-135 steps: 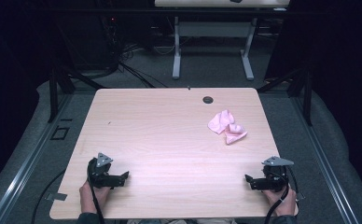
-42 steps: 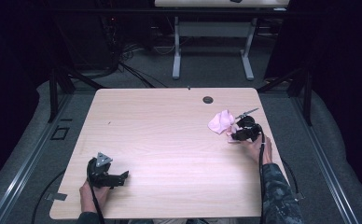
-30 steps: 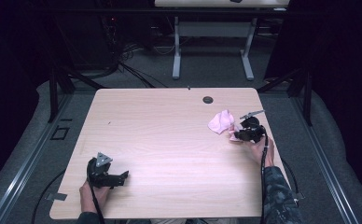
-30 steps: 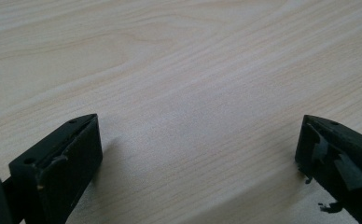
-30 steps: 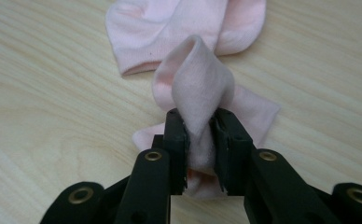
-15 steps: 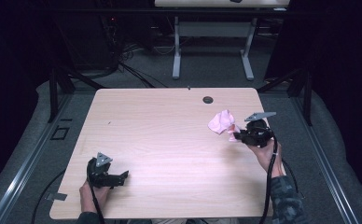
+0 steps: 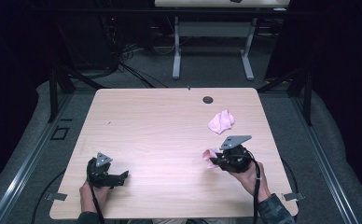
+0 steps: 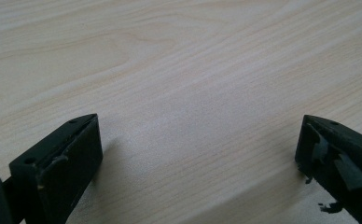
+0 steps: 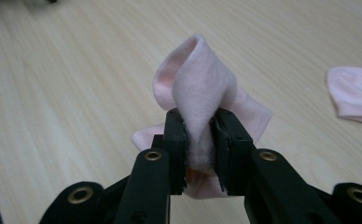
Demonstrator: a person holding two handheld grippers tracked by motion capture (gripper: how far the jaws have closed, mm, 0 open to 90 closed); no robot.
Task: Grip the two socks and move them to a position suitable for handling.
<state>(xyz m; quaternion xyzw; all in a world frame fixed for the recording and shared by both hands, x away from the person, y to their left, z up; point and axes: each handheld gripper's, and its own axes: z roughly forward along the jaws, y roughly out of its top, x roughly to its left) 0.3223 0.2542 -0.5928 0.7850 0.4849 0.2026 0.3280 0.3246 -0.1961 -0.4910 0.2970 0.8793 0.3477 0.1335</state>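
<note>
- The right gripper (image 9: 198, 140) is clamped on a bunched fold of a pink sock (image 9: 202, 88), held just above the tabletop (image 7: 170, 126) toward its near right side.
- A second pink sock (image 7: 221, 122) lies crumpled farther back, apart from the first.
- The left gripper (image 7: 113, 176) rests open and empty at the near left.
- The sock looks light, soft and floppy; a pinch at a folded edge should hold.
- How much of the held sock hangs below the jaws is hidden.
</note>
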